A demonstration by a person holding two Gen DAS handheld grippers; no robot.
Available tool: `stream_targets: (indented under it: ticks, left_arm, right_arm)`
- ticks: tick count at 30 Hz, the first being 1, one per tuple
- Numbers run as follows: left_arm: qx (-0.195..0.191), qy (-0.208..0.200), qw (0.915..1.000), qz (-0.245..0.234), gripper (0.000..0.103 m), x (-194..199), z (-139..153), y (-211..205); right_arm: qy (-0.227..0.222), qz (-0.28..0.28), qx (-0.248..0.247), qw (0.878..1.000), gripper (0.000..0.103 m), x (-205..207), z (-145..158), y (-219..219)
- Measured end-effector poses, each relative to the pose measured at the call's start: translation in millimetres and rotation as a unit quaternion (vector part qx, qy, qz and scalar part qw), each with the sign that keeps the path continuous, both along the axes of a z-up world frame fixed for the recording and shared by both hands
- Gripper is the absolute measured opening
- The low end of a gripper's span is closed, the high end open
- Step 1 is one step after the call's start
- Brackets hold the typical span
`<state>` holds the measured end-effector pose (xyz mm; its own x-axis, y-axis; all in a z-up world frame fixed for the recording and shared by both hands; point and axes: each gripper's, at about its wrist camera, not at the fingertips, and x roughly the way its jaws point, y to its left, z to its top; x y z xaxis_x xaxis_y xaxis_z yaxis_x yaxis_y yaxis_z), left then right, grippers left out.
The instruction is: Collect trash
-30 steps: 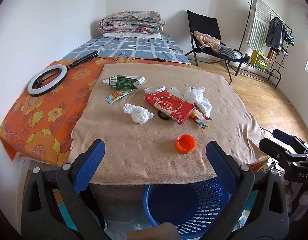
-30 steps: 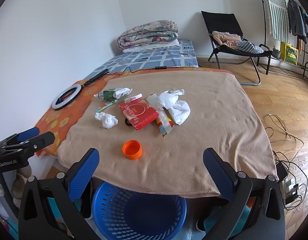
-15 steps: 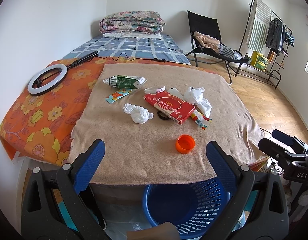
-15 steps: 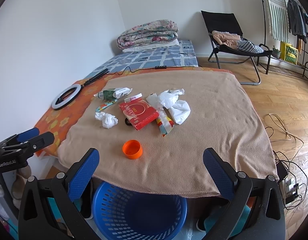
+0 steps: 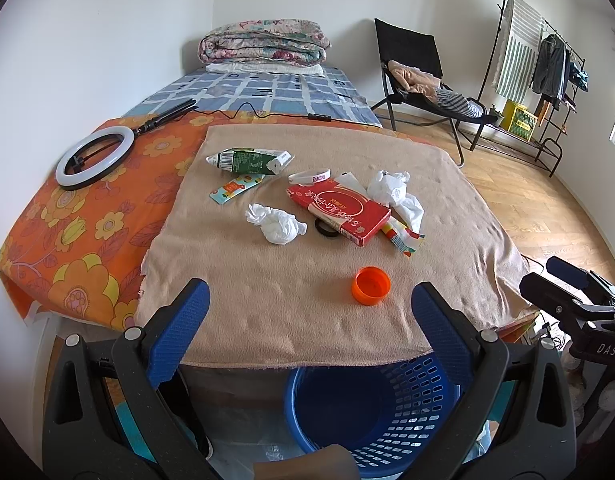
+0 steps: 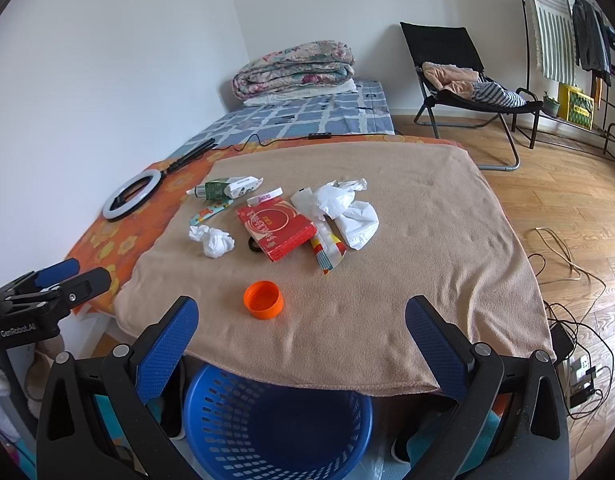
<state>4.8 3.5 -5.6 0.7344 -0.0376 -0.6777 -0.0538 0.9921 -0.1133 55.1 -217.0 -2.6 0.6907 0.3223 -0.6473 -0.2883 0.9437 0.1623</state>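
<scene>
Nothing has moved since the earlier frames: both views match, trash untouched. Left gripper [image 5: 305,316] and right gripper [image 6: 301,330] both hover at the near edge of the tan blanket [image 5: 459,216], jaws spread wide, holding nothing. Blue basket [image 6: 279,424] sits on the floor below that edge, looks empty. All still to collect: orange cap [image 6: 263,294] nearest, crumpled tissue [image 5: 276,224], red box [image 5: 339,208], green carton [image 5: 249,160], white wrappers [image 6: 347,210]. Judged: task not started.
</scene>
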Motion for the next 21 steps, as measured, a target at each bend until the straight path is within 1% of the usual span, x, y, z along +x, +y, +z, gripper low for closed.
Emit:
stream_targets:
  ticks: [21]
  left_arm:
    - [-0.001, 0.002, 1.0, 0.0, 0.103, 0.9, -0.7, 1.2]
  right_arm:
    - [0.001, -0.001, -0.001, 1.0, 0.103, -0.2, -0.7, -0.2]
